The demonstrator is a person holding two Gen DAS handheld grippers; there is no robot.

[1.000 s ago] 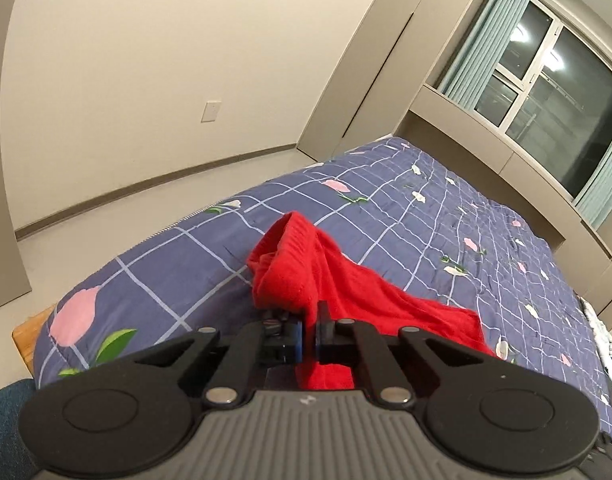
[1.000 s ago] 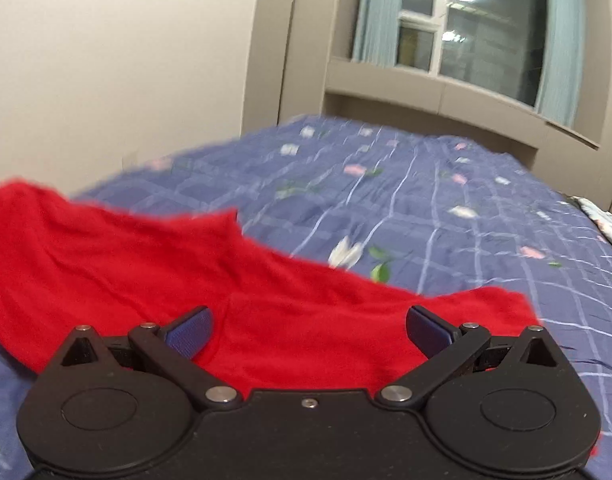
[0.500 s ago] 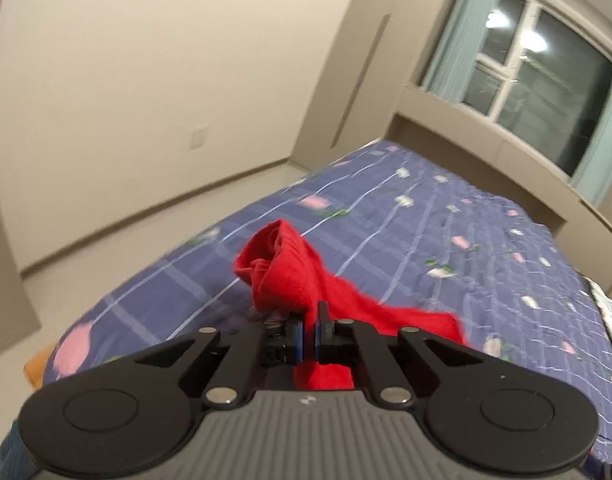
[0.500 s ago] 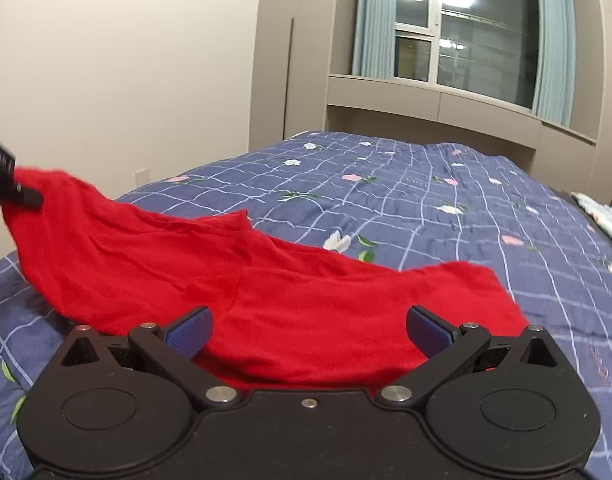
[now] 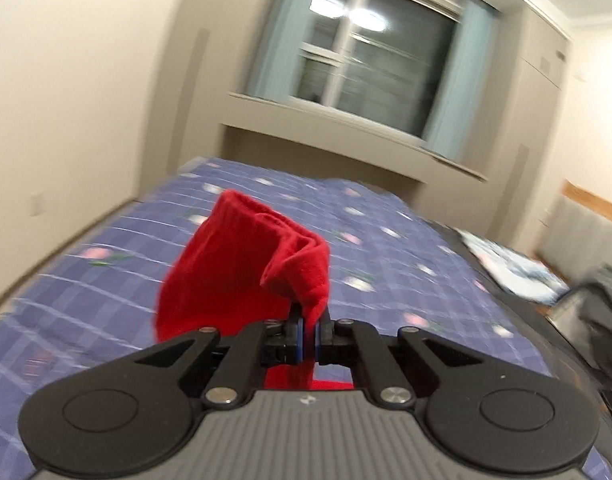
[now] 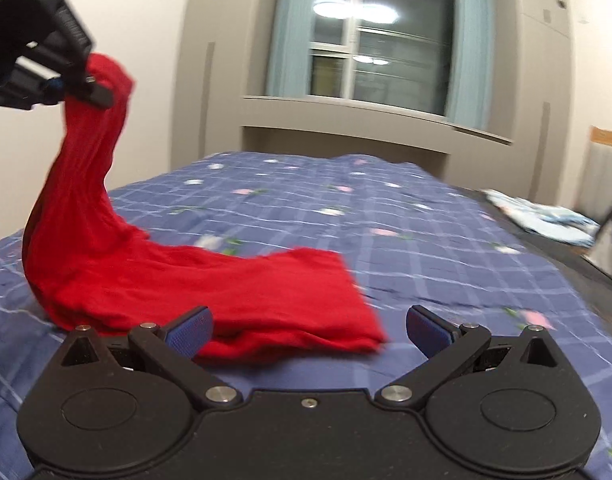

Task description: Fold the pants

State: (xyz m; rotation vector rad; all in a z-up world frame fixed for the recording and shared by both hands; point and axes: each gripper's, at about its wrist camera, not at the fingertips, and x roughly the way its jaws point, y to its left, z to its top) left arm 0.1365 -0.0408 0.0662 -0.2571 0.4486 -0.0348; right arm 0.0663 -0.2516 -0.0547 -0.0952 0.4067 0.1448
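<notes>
Pants: red pants (image 6: pixel 210 280), soft ribbed knit, one end hoisted off the bed, the rest lying in a flat folded band on the quilt.
Left gripper: left gripper (image 5: pixel 308 334), fingers pinched nearly together on a bunched end of the fabric; the cloth puffs up above them in a loose hood shape.
Right gripper: right gripper (image 6: pixel 308 326), blue-padded fingers (image 6: pixel 190 330) spread wide, holding nothing; the flat part of the pants lies just ahead, its edge probably touching the left pad, blur makes it hard to call.
Bed: bed (image 6: pixel 406 240), blue checked quilt with small floral prints, matte, lightly rumpled.
</notes>
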